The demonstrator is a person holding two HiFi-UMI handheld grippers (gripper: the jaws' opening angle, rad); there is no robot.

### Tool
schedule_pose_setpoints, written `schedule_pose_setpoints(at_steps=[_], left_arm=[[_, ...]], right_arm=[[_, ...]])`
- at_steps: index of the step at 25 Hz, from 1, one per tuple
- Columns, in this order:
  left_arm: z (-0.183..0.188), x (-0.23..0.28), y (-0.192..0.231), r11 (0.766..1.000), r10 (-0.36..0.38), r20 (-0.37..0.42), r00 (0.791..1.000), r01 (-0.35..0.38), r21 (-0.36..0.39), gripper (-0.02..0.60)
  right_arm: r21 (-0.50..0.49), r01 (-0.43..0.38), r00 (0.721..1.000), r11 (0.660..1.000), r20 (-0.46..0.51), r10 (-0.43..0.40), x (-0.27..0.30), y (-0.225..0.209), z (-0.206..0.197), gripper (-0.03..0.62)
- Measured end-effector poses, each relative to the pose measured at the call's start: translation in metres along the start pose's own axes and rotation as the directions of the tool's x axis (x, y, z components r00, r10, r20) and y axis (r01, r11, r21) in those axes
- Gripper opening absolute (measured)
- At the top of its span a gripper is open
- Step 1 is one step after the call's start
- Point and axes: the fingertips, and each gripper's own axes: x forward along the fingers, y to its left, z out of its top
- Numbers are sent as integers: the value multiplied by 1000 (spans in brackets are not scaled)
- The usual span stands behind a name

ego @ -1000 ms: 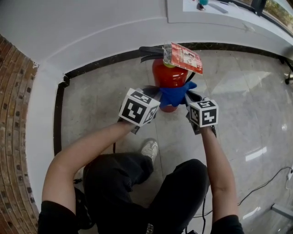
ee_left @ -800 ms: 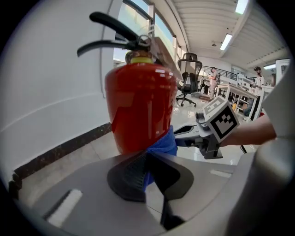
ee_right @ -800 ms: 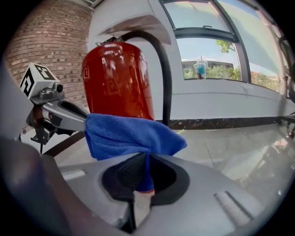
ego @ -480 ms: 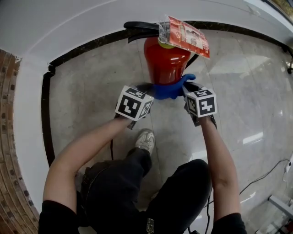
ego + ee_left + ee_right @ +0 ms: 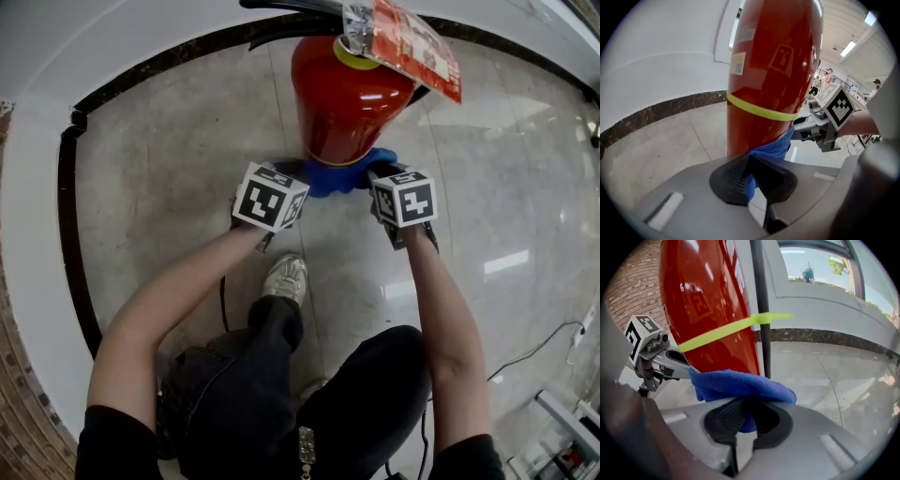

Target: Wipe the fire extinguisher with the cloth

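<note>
your left gripper (image 5: 751, 181) has its jaws pressed together on one end of the blue cloth (image 5: 772, 149), with the fabric pinched between the ribbed pads. your right gripper (image 5: 745, 420) does the same at the other end, jaws clamped on a bunched fold of that cloth. between the two, the cloth runs as a band round the near side of the fire extinguisher (image 5: 345, 94). it hugs the red cylinder low down, close to the base and below the yellow-green strap (image 5: 759, 111) that rings the body. in the head view the cloth sits just above where the cylinder meets the floor (image 5: 159, 159), with one gripper at either side of it.

the extinguisher stands upright on the polished stone floor, near a white wall (image 5: 661, 56) with a dark skirting (image 5: 656, 117). its black hose (image 5: 759, 296) runs down the far side, and a red tag (image 5: 412, 42) hangs at the neck. your shoe (image 5: 284, 278) is just behind the grippers.

as for progress, the cloth is gripped and lies on the cylinder, so the wiping looks under way. with the band this low, i'd judge you are at the bottom of a pass down the front. the pictures can't tell how clean any part is. the back of the cylinder, the side by the hose, the shoulder and the handle at the top are not under the cloth now. those likely remain to be done.
</note>
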Motion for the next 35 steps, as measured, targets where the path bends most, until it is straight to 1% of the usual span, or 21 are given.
schedule_pose_setpoints(at_steps=[5,9,13,16,20,22,23,25,27,30,33,35], left_arm=[[-21,23,7,1000,-12,-52,999,11,-18,12],[-33,37,11,999,-25,-80,997,22,-38,12],[-48,52,13,998,-38,-116,992,33,-47,12],[-59,62,16,998,-43,-150,988,35,-58,12],[-64,72,15,995,-58,-163,985,45,-84,12],[-64,69,16,995,-53,-164,985,37,-98,12],[-60,65,16,995,-46,-159,986,32,-93,12],[-51,55,14,996,-41,-137,990,31,-78,12],[-38,41,8,997,-39,-108,993,32,-64,12],[-18,12,-10,998,-39,-67,997,36,-46,12],[9,-17,-30,999,-39,-17,999,39,2,12],[31,-37,-41,998,-37,21,999,36,48,12]], right_arm=[[15,4,998,1000,-64,-3,17,-5,-19,23],[46,-9,994,999,-105,14,31,-8,-31,23],[32,2,988,999,-154,3,43,-14,-44,23],[52,-8,982,999,-189,17,54,-14,-55,23],[30,-10,981,1000,-193,15,60,-19,-54,23],[80,-8,981,997,-190,23,58,-18,-53,23],[112,-6,983,994,-179,26,55,-18,-51,23],[147,-24,992,989,-121,42,44,-16,-39,23],[131,-50,997,990,-46,56,27,-11,-21,23],[103,-65,997,992,47,61,-11,-1,1,23],[88,-91,987,992,143,77,-47,13,25,23],[53,-123,974,991,198,110,-68,28,40,23]])
